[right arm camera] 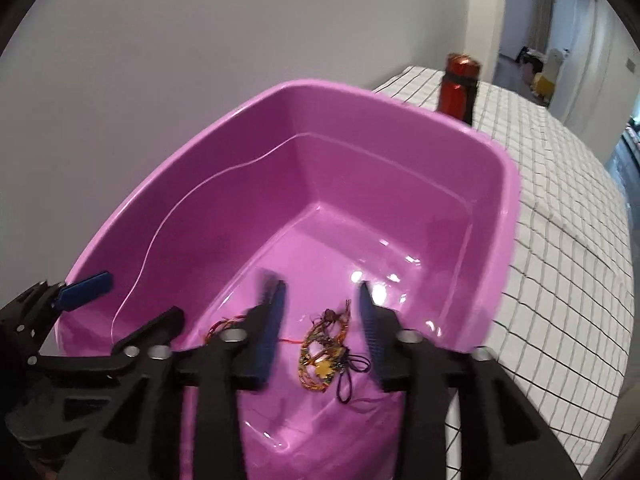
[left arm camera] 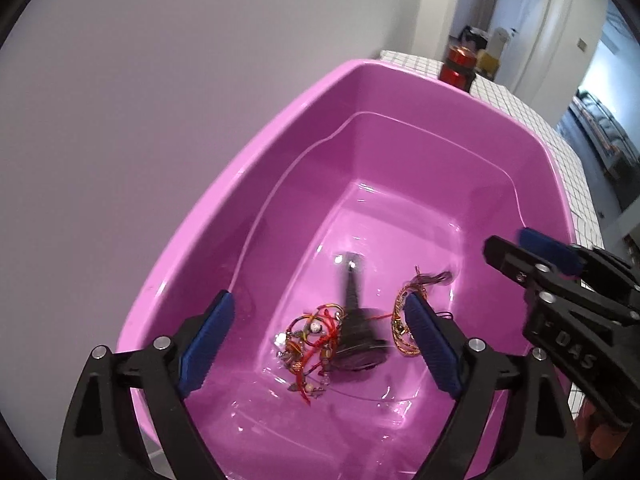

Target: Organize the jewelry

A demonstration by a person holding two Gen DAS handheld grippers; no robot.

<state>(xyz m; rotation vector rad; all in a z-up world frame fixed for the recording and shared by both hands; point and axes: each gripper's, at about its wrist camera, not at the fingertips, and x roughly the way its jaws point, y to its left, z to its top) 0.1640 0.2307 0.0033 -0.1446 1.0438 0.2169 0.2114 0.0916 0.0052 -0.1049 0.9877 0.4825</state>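
Note:
A pink plastic tub holds the jewelry on its floor. A tangle of red thread and beads lies beside a dark cone-shaped stand, which is blurred. A gold braided bracelet with black cord lies to the right, partly behind a left finger. My left gripper hangs open and wide over the red tangle and the stand, holding nothing. My right gripper is open above the gold bracelet, its pads clear of it.
A red metal bottle stands behind the tub's far rim. The tub rests on a white checked cloth that runs off to the right. A plain wall rises on the left; a doorway opens at the back right.

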